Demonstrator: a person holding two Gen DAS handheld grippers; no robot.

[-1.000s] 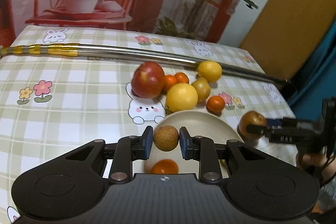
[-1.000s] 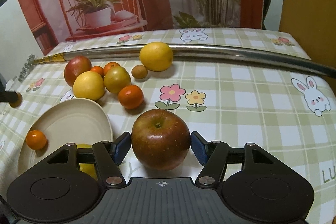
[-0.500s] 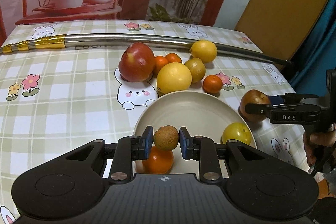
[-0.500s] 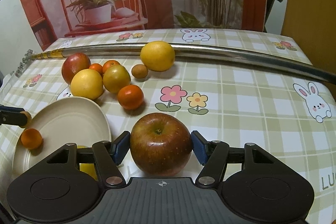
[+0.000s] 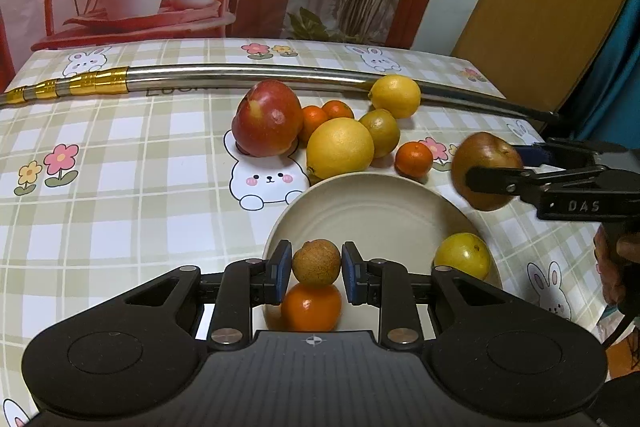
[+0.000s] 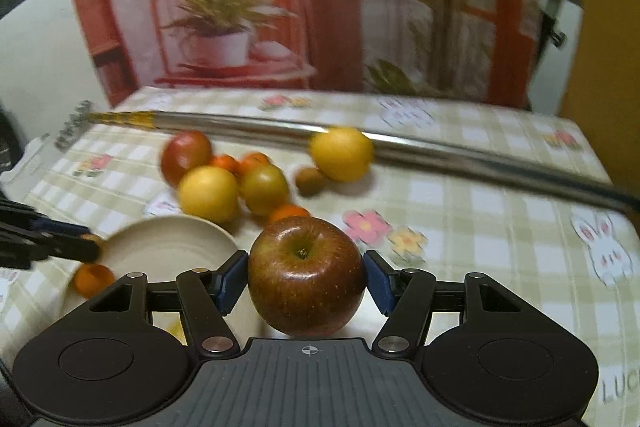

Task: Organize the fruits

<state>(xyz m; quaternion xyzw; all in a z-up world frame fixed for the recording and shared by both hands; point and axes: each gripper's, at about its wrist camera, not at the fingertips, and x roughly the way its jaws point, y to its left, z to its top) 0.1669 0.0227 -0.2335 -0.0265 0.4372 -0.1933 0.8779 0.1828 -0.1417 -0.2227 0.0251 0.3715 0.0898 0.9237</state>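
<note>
Left wrist view shows the left gripper (image 5: 316, 269) low in the frame, its blue pads pinched nearly shut on a small brown fruit (image 5: 317, 262) that hangs over the near part of the cream plate (image 5: 372, 203), right above an orange mandarin (image 5: 311, 307) already lying there; a yellow fruit (image 5: 463, 255) sits at the plate's right edge. The step in hand looks like delivery: both claws carry fruit toward the plate. At the right of this frame the right gripper (image 5: 494, 169) comes in from the side, clamped on a dark red apple (image 5: 486, 171) held above the cloth just beyond the plate's upper right rim. Right wrist view, blurred, confirms it: the jaws stand moderately wide, pads pressed to either flank of the apple at lower centre, stem dimple up. Left on the table (image 5: 120, 187) in the upper middle are a red apple (image 5: 267, 123), a large yellow citrus (image 5: 340, 148), a greenish one (image 5: 380, 131), a lemon (image 5: 395, 95) against the long metal pole (image 5: 248, 73), and three small mandarins. Next, I judge, the brown fruit needs a bare patch of plate beside the mandarin, not on top of it, before the pads part, or it may roll; the apple then needs the open middle.
</note>
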